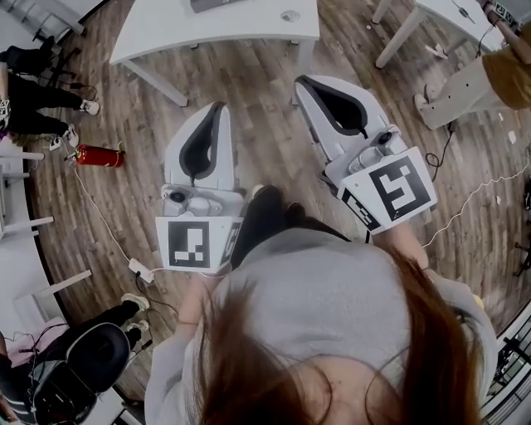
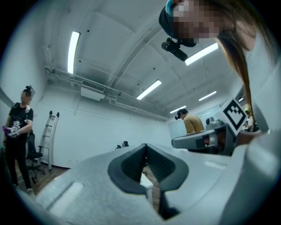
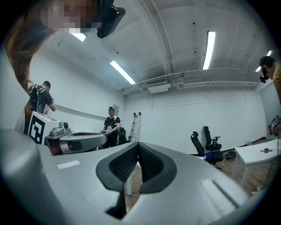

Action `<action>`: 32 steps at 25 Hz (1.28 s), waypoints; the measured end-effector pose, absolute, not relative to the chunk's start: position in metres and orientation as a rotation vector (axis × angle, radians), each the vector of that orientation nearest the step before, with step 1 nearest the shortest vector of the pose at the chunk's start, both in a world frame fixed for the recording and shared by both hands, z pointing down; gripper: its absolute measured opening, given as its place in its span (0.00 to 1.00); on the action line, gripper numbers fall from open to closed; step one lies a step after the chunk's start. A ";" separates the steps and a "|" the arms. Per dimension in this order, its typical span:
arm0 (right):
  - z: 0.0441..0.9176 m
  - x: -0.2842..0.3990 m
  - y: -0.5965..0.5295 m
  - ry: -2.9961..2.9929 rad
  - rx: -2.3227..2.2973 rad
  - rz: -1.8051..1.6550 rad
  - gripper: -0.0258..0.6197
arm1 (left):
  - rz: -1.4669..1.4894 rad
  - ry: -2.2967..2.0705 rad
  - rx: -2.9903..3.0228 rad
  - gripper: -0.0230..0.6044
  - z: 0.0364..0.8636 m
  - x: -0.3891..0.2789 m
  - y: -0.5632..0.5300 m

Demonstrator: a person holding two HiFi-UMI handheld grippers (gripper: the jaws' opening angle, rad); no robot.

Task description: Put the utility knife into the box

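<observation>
Knife and box appear in no view. Left gripper [image 1: 217, 112] and right gripper [image 1: 305, 83] are held side by side above the wood floor [image 1: 265, 158], pointing toward a white table [image 1: 207, 33]. Both have their jaws closed tip to tip, with nothing between them. A red extinguisher [image 1: 99, 155] lies on the floor at the left.

Left gripper [image 1: 217, 109] and right gripper [image 1: 304, 81] are being held side by side, apart, over the floor [image 1: 257, 124], both pointing toward a table [image 1: 216, 29] standing ahead. A fire extinguisher [image 1: 100, 156] is lying on the floor left of the left gripper, with a power strip [image 1: 138, 269] lying nearer the person, and a second table [image 1: 452, 15] is standing ahead to the right. In the right gripper view, a ladder [image 3: 134, 126] is standing against the far wall, with office chairs [image 3: 210, 143] standing to its right.
</observation>
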State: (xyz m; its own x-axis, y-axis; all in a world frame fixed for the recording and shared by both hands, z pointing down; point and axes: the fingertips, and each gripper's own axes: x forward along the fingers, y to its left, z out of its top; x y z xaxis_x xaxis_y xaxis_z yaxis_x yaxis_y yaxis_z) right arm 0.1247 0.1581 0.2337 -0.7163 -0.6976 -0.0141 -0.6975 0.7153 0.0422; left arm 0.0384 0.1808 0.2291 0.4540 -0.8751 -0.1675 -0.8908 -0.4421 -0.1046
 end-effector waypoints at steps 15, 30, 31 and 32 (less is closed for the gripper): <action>0.224 0.125 0.235 -2.897 1.266 -0.104 0.04 | 0.133 1.513 -2.507 0.04 0.220 0.032 0.255; 0.233 0.094 0.334 -2.842 1.376 -0.115 0.04 | 0.136 1.475 -2.564 0.04 0.228 0.008 0.346; 0.232 0.096 0.334 -2.843 1.383 -0.114 0.04 | 0.142 1.474 -2.562 0.04 0.226 0.009 0.347; 0.230 0.098 0.334 -2.846 1.389 -0.109 0.04 | 0.146 1.473 -2.559 0.04 0.224 0.010 0.347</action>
